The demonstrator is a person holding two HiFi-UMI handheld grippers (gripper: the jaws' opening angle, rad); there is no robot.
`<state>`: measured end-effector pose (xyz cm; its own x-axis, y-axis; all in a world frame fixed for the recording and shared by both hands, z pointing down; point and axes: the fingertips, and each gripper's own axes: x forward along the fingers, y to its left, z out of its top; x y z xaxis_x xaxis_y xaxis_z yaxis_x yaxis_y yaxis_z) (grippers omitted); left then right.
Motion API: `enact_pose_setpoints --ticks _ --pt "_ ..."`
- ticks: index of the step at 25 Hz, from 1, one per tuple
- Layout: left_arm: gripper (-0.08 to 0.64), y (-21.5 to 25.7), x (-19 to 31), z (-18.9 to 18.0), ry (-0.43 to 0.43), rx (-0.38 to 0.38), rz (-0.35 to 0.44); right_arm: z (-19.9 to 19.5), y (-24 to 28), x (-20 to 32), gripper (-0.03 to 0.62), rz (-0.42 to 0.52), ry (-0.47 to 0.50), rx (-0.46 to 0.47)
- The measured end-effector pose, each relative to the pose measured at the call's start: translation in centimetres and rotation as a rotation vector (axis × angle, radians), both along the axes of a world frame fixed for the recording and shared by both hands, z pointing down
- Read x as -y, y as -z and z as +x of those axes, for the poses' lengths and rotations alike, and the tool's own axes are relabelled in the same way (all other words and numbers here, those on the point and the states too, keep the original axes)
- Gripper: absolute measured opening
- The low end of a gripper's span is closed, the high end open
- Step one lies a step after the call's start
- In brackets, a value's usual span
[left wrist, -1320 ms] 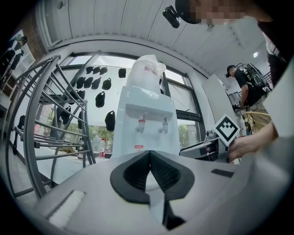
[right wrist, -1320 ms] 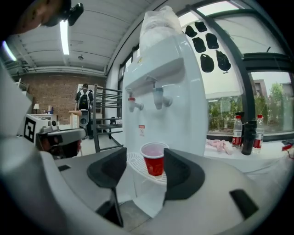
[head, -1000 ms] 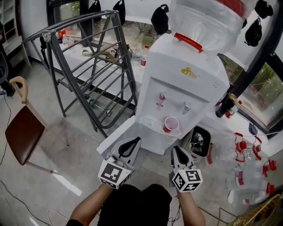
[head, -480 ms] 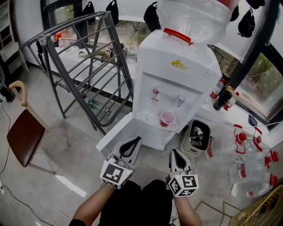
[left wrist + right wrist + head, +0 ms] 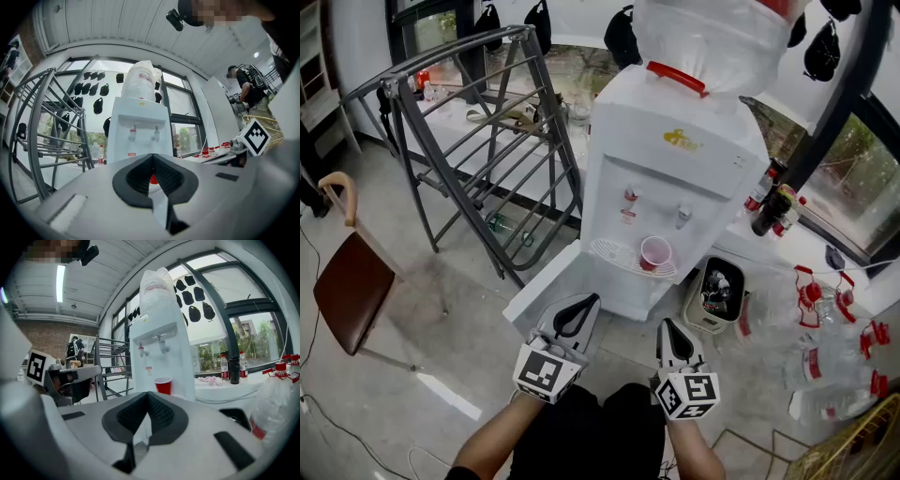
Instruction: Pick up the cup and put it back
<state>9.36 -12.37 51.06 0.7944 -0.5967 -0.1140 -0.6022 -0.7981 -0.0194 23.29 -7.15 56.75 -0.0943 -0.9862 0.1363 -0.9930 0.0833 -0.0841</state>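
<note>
A red cup (image 5: 654, 251) stands upright on the drip tray of a white water dispenser (image 5: 675, 178), under its two taps. In the right gripper view the cup (image 5: 163, 385) shows ahead, just above the jaws. In the left gripper view only a red sliver of the cup (image 5: 153, 179) shows behind the jaws. My left gripper (image 5: 592, 300) and right gripper (image 5: 666, 324) hang side by side in front of the dispenser, well short of the cup. Both are shut with nothing between the fingers.
A grey metal rack (image 5: 487, 122) leans at the dispenser's left. A brown chair (image 5: 352, 281) stands at far left. A small bin (image 5: 717, 295) sits right of the dispenser, with several red-capped plastic bottles (image 5: 825, 356) beyond it. Dark bottles (image 5: 773, 211) stand on the window sill.
The head view has shifted a little, so the dispenser sits further left in the picture. Both grippers stay low in front of it. The cup has not moved.
</note>
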Motion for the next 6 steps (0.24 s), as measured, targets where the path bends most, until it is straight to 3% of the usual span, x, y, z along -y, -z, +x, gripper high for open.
enact_pose_setpoints --ticks 6 --pt "0.006 -0.27 0.03 -0.30 0.004 -0.017 -0.010 -0.30 -0.18 0.11 -0.006 -0.002 0.017 -0.001"
